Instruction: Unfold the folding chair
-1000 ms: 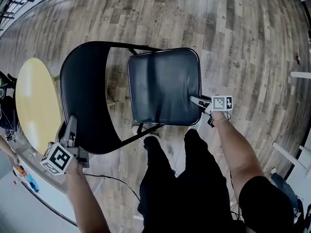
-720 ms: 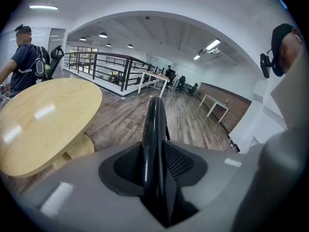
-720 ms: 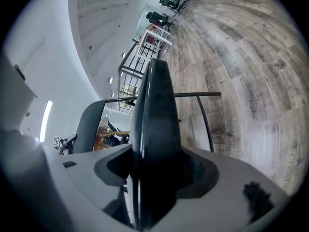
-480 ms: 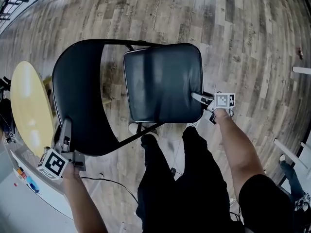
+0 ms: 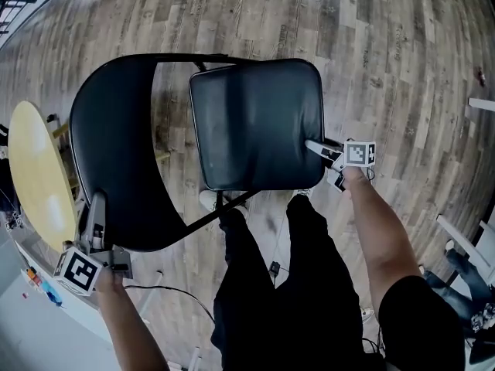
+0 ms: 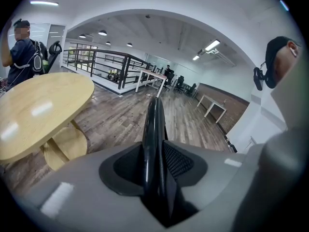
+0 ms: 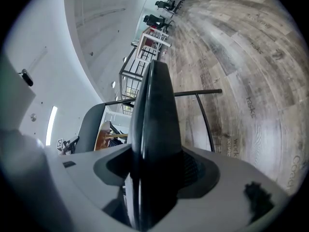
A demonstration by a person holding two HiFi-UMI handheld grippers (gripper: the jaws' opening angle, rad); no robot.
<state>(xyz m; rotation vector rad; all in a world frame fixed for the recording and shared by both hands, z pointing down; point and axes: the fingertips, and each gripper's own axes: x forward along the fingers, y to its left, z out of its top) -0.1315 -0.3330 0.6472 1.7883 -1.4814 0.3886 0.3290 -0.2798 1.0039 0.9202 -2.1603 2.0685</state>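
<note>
I'm pinching the backrest [image 5: 116, 153] rim with my left gripper [image 5: 97, 205], lower left; right gripper [image 5: 315, 146] is gripping the seat [image 5: 255, 122] edge, jaws just easing wider.

The head view looks steeply down from above the person onto the whole folding chair [image 5: 255, 122] and the plank floor [image 5: 387, 45], at about arm's reach. The left gripper view sits hard against the edge of the backrest [image 6: 153, 144] and faces out across the room, sharing the round table [image 6: 38, 110] with the head view's left edge. The right gripper view, rolled sideways, is just as close on the seat [image 7: 154, 129] and faces along the same floor.
</note>
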